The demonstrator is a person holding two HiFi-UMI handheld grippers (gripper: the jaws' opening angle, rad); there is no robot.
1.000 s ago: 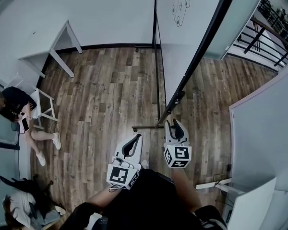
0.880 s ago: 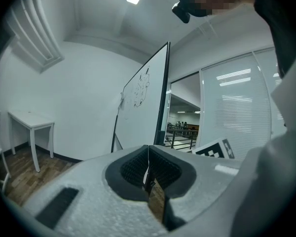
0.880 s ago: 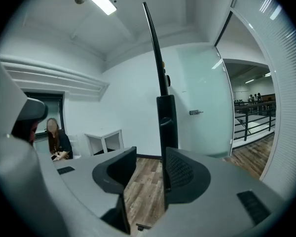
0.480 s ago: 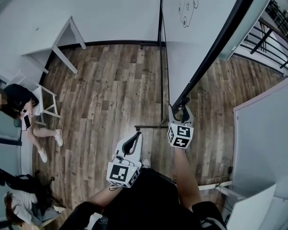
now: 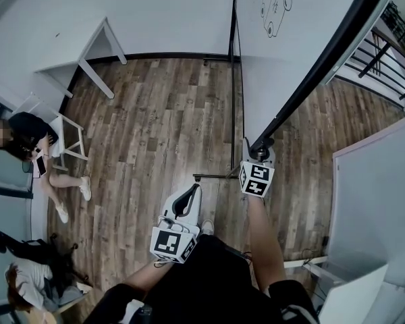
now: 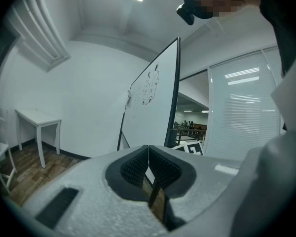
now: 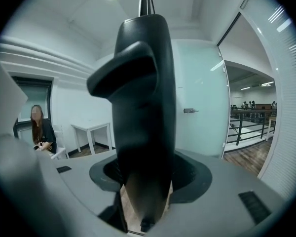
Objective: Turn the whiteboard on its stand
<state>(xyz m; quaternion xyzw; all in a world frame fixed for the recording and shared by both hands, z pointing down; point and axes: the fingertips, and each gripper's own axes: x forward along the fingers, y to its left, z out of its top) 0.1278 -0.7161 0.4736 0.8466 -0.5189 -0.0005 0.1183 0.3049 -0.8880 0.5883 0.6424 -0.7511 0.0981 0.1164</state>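
The whiteboard [image 5: 283, 46] stands on edge in the head view, with a black frame [image 5: 324, 66] and a thin black stand [image 5: 233, 79] whose foot bar [image 5: 216, 176] lies on the wood floor. My right gripper [image 5: 258, 155] is at the frame's near lower corner. In the right gripper view that black corner [image 7: 143, 107] fills the gap of the right gripper [image 7: 145, 181], whose jaws stand wide apart around it. My left gripper [image 5: 185, 204] hangs lower, apart from the board, with nothing in it. The left gripper [image 6: 148, 167] is shut, facing the whiteboard [image 6: 153, 98].
A white table [image 5: 81, 52] stands by the far wall. A seated person [image 5: 34, 147] on a white chair [image 5: 64, 144] is at the left, another person [image 5: 27, 282] at the lower left. A second white panel [image 5: 378, 201] stands at the right, a railing [image 5: 385, 52] beyond.
My right gripper has moved forward to the board's lower corner and its jaws have spread around the frame. The left gripper has stayed where it was.
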